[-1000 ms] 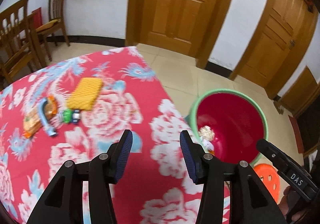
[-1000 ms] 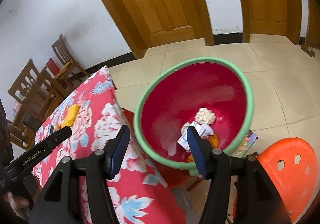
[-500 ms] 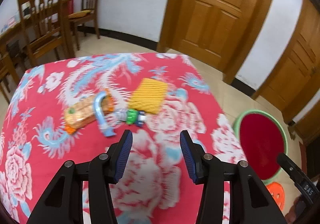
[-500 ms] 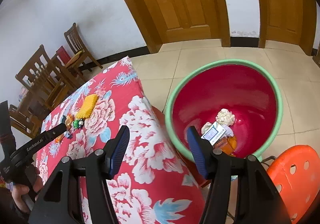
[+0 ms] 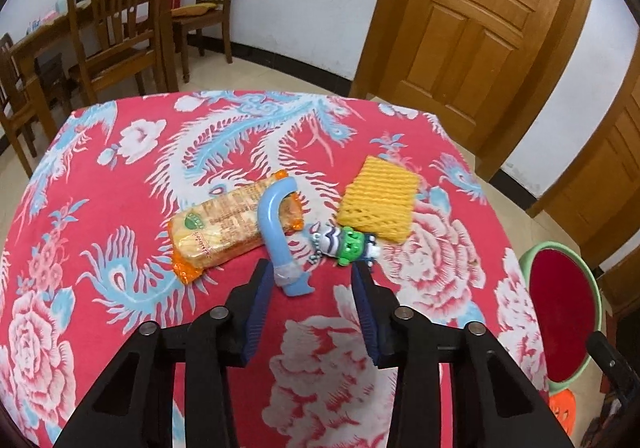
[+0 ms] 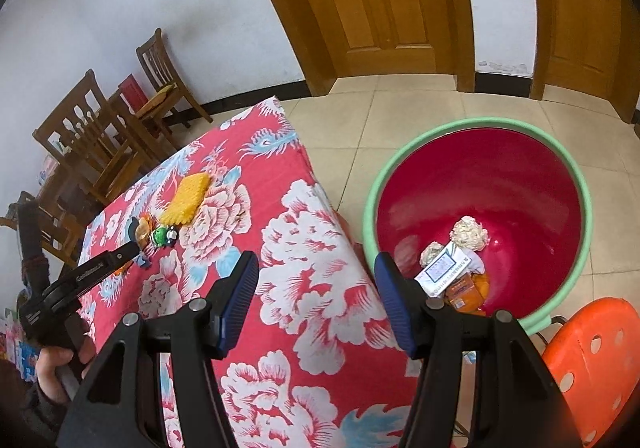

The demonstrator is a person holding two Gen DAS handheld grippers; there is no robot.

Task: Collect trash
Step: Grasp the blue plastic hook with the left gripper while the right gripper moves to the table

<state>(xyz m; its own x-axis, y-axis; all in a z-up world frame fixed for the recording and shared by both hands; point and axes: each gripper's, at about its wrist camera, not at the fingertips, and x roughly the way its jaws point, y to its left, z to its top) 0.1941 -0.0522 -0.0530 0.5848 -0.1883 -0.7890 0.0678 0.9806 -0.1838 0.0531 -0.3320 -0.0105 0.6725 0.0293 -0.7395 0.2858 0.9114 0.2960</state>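
Observation:
On the red floral tablecloth (image 5: 100, 240) lie an orange snack packet (image 5: 224, 226), a curved blue plastic tube (image 5: 274, 224), a small green-and-white toy (image 5: 346, 242) and a yellow foam net (image 5: 378, 204). My left gripper (image 5: 312, 276) hovers just in front of them, jaws closing. The tube's taped lower end sits between the pads, which do not press on it. My right gripper (image 6: 316, 268) stands open and empty over the table's edge, beside the red bucket (image 6: 480, 124). The bucket holds a paper ball (image 6: 468, 232), a white card (image 6: 444, 268) and an orange wrapper (image 6: 468, 292).
The green-rimmed bucket (image 5: 560, 308) stands on the tiled floor right of the table, with an orange stool (image 6: 588, 348) next to it. Wooden chairs (image 5: 116, 28) and a table line the far left wall. Two wooden doors (image 5: 472, 16) are behind. A hand (image 6: 56, 364) holds the left gripper.
The left gripper swung from near the bucket over to the items on the table and came down close to them; its jaws have narrowed. The right gripper drifted slightly, still open.

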